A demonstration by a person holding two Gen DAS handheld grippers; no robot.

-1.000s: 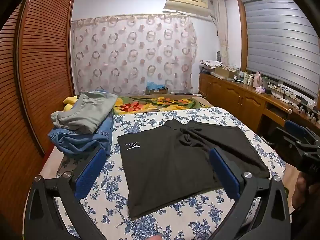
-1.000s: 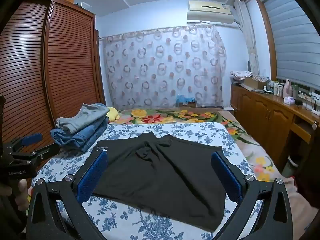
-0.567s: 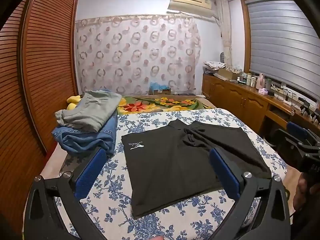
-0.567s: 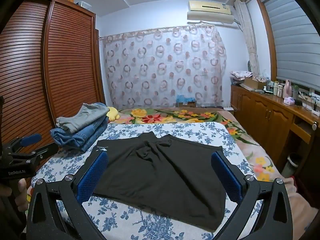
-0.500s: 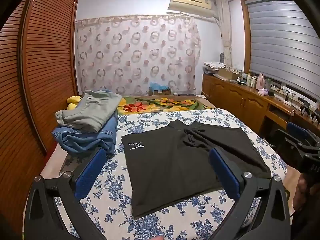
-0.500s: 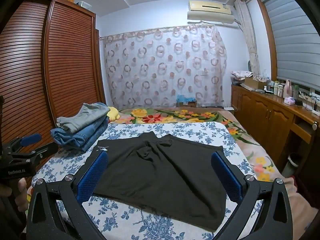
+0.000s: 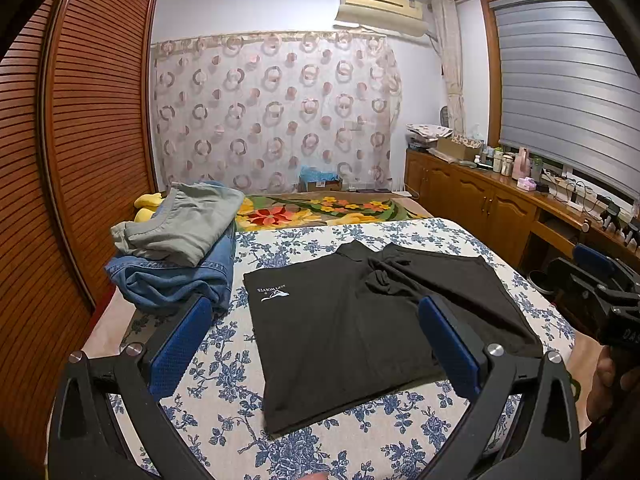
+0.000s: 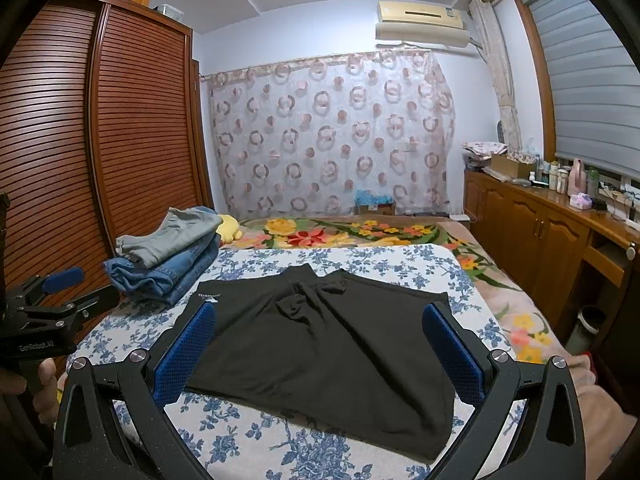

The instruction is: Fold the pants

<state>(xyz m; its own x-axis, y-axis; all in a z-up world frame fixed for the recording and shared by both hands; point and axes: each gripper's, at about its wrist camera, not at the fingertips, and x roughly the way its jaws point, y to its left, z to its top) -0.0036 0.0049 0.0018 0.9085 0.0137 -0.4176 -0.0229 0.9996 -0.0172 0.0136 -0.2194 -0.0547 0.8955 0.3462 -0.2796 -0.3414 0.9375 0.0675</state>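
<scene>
Meanwhile, little has changed in the last second: the left gripper has drifted slightly, so the black pants sit a touch lower and more central in its view, while the right gripper has held its place. Both hover above the near edge of the bed, jaws wide apart and empty. The pants lie spread flat on the floral sheet, logo corner toward the stack of folded clothes, with a bunched knot of cloth near the far middle, possibly the crotch. No fold looks begun; I judge the hands are lining up for a first grasp.
</scene>
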